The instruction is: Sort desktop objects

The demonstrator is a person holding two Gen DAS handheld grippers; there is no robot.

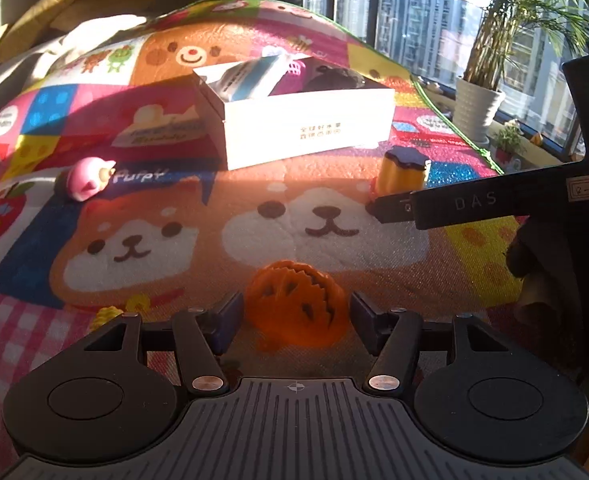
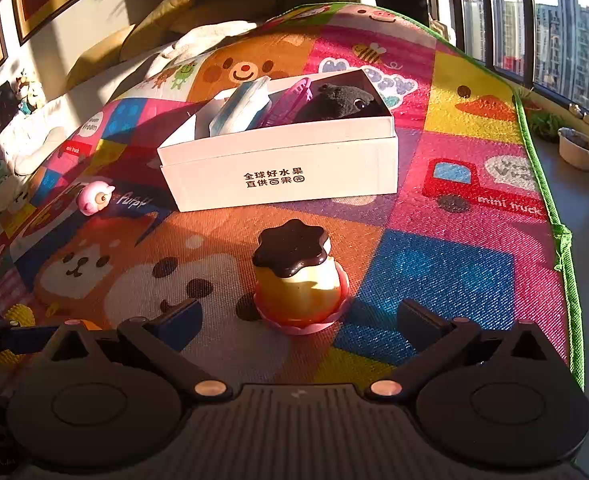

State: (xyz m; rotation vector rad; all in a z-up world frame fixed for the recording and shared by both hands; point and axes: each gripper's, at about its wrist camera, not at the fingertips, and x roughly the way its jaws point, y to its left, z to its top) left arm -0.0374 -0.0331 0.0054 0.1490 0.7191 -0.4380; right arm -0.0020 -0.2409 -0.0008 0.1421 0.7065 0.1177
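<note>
Taking the white box (image 2: 278,168) as the marker and going left to right: a small pink toy (image 2: 94,197) lies on the play mat (image 2: 446,272) off the box's left front corner, well apart from both tools. Nearer than the box and a little to its left, the left gripper (image 1: 296,312) has its fingers spread just wider than the orange pumpkin (image 1: 296,308) that sits between them — neither pad looks to be pressing yet, so it holds nothing. To do this well, the fingers should close evenly on the pumpkin's widest part, low enough that the ribbed shell cannot squirt out, then lift straight before swinging toward the box. In front of the box's middle stands the pudding toy (image 2: 298,276) with its dark top, and the right gripper (image 2: 298,316) is wide open on either side of its base, gripping nothing. The box already holds a blue-and-white packet (image 2: 240,110), something pink (image 2: 290,94) and a black plush (image 2: 340,102) — free room seems to be at its left end. The two tools work close together, so they could bump on the way in.
</note>
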